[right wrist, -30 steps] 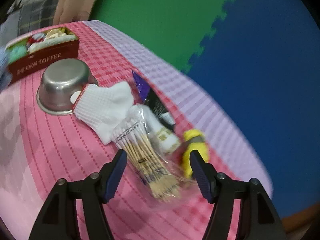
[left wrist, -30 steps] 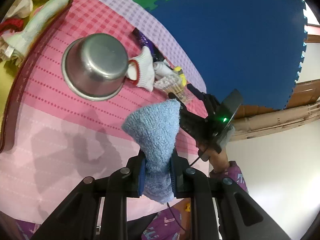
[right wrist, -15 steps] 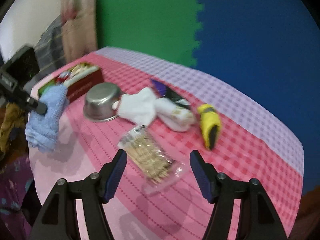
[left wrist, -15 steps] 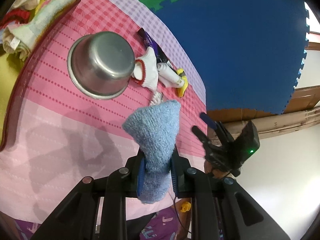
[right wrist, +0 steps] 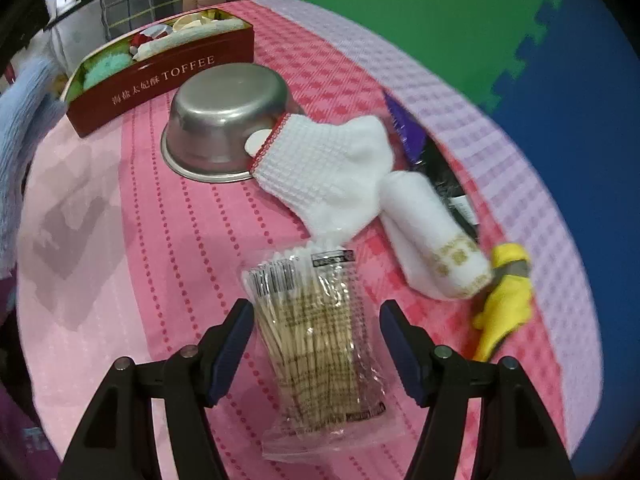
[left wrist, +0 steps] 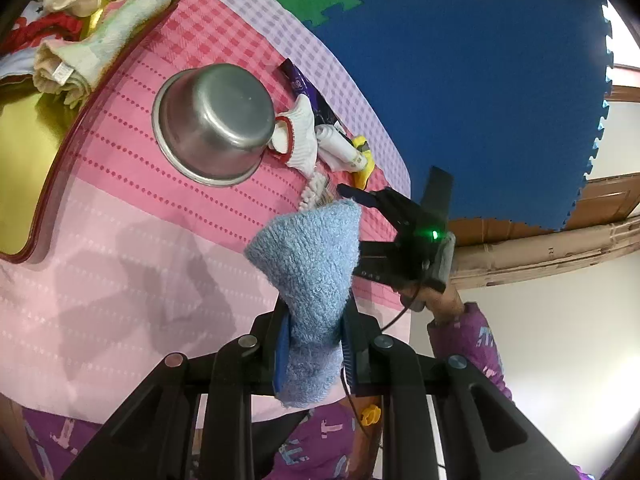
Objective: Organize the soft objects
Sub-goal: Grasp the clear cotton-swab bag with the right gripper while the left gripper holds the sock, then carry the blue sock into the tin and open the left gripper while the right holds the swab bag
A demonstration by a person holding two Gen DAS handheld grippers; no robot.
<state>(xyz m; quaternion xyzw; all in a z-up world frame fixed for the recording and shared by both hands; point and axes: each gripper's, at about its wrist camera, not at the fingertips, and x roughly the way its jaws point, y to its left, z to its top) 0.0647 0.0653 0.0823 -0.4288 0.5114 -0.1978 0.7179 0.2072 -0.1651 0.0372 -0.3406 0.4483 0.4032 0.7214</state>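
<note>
The right gripper (right wrist: 316, 344) hangs over a pink and red patterned tablecloth (right wrist: 160, 280), its jaws apart on either side of a clear plastic packet of wooden cotton swabs (right wrist: 320, 344), without touching it. Beyond the packet lies a white knitted glove with a red cuff (right wrist: 320, 176), its cuff against an upturned stainless steel bowl (right wrist: 228, 120). Just right of the glove lies a rolled white towel with gold trim (right wrist: 432, 236), then a yellow-handled tool (right wrist: 504, 300). Behind the bowl stands a dark red toffee tin (right wrist: 160, 76) holding soft cloths. A light blue fluffy towel (right wrist: 20, 140) hangs at the left edge.
</note>
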